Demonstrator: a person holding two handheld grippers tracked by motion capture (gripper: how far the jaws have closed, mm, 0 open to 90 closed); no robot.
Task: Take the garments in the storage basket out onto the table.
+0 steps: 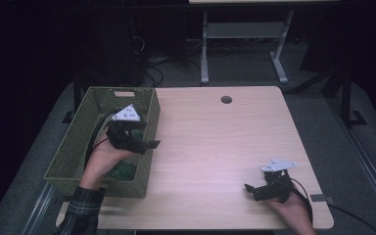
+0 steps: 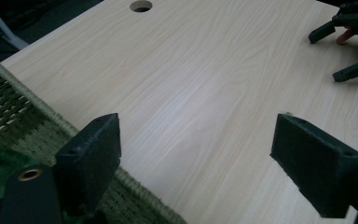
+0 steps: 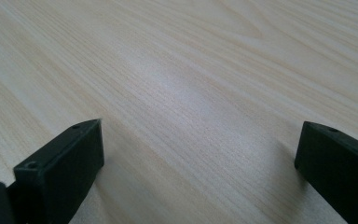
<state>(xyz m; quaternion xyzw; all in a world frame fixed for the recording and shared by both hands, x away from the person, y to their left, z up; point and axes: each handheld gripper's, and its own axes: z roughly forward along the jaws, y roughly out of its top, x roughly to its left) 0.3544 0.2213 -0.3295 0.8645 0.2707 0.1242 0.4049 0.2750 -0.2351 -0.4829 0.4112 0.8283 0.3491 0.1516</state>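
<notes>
Left gripper [image 1: 136, 139] over the green basket's [image 1: 78, 142] rim, jaws apart, empty; green cloth [image 1: 123, 171] inside. Right gripper [image 1: 260, 188] parked on desk [image 1: 215, 147], jaws apart. Next, probably: dipping in, clamping cloth.

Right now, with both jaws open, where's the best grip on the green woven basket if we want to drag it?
Probably the basket's long right rim, beside the left gripper. It is a thin, straight upright wall, so come from above with one jaw inside and one outside. The cut-out handle slot in the far wall is an alternative, but a longer reach.
</notes>
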